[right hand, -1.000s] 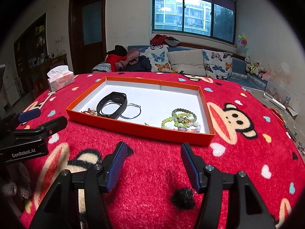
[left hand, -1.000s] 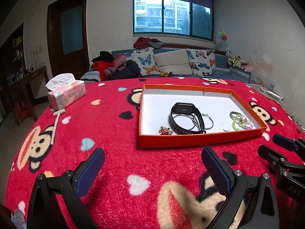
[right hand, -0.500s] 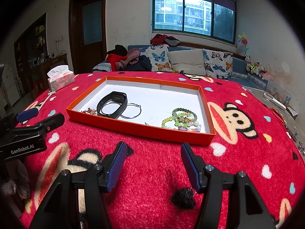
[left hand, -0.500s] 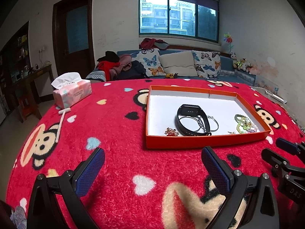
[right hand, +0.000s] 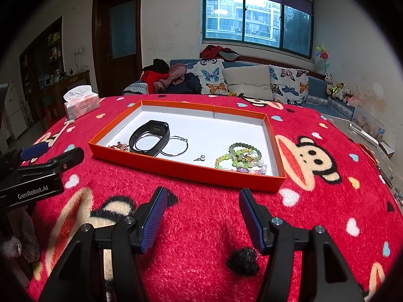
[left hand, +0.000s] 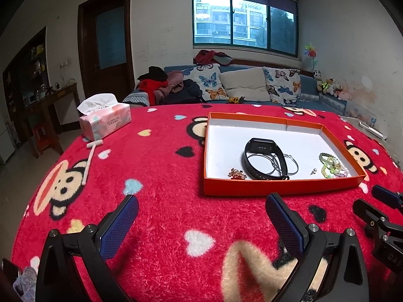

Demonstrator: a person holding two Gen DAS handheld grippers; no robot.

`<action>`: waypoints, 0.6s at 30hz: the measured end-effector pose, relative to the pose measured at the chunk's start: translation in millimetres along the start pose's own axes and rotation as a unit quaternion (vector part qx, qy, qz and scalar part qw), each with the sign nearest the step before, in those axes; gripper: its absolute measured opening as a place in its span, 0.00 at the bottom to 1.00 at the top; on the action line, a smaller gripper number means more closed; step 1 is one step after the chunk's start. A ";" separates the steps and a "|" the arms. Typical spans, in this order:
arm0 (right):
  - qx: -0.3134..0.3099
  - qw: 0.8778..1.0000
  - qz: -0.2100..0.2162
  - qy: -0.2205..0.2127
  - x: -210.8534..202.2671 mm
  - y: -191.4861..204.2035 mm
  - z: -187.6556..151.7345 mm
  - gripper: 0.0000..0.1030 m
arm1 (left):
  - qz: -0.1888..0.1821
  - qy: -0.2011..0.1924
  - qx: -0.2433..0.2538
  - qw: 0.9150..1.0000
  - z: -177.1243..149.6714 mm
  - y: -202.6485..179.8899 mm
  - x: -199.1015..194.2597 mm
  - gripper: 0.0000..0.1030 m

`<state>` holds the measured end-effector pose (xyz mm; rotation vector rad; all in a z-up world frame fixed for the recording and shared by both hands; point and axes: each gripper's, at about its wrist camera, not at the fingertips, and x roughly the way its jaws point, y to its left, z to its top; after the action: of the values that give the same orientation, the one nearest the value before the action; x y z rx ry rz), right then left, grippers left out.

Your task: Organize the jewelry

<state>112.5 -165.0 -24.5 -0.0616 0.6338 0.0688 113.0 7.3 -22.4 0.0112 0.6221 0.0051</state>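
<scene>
Nearest the cameras, both claws hover low over the red monkey-print blanket [right hand: 327, 201] that covers the counter. The left claw [left hand: 201, 216] has its blue pads spread wide with nothing between them; the right claw [right hand: 201, 211] is likewise parted and empty. Neither touches anything.

Just beyond them sits the orange tray [right hand: 186, 173], shallow and white inside, and every piece of jewelry in view lies in it. At the near left corner is a small reddish-gold trinket [left hand: 236, 174]. Beside it the black wristband [right hand: 148, 138] lies on its side, with thin silver hoops [right hand: 176, 146] touching and partly under it. A single pearl earring [right hand: 201, 158] rests alone near the front wall, and a tangle of green and pearl bead bracelets [right hand: 241, 158] fills the near right corner.

So which step is this? It fits two readings: pieces gathered into the tray and the claws backing off, or a tray of mixed pieces waiting to be sorted apart. The pictures do not settle it. Any pick from here would call for a fine pinch, since hoops and beads overlap.

Further off, a tissue pack [left hand: 105, 118] and a small white stick [left hand: 89, 159] sit on the blanket, then the sofa [right hand: 252, 83] and window.
</scene>
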 end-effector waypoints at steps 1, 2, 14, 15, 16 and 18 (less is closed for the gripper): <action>0.001 1.000 0.000 0.000 0.0 -0.3 -0.1 0.63 | 0.001 0.000 0.002 1.000 -0.1 -0.7 0.0 1.00; 0.000 1.000 0.000 0.000 0.6 0.1 0.1 0.63 | 0.001 -0.001 0.003 1.000 -0.4 -1.0 -0.4 1.00; 0.001 1.000 0.000 0.002 0.3 0.5 0.1 0.63 | 0.014 -0.010 0.032 0.999 -1.7 -14.1 -5.6 1.00; 0.001 1.000 0.000 0.001 0.2 0.6 0.1 0.63 | 0.016 -0.012 0.035 0.999 -2.0 -15.6 -6.6 1.00; 0.001 1.000 0.000 0.000 -0.3 0.4 -0.1 0.63 | 0.018 -0.015 0.036 0.999 -1.9 -16.7 -7.9 1.00; 0.001 1.000 0.000 0.000 0.1 0.6 0.0 0.63 | 0.017 -0.017 0.036 0.999 -1.7 -16.6 -9.0 1.00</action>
<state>112.5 -164.4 -24.5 -0.0602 0.6347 0.0676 104.8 -9.3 -18.8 0.0905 0.5878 0.0154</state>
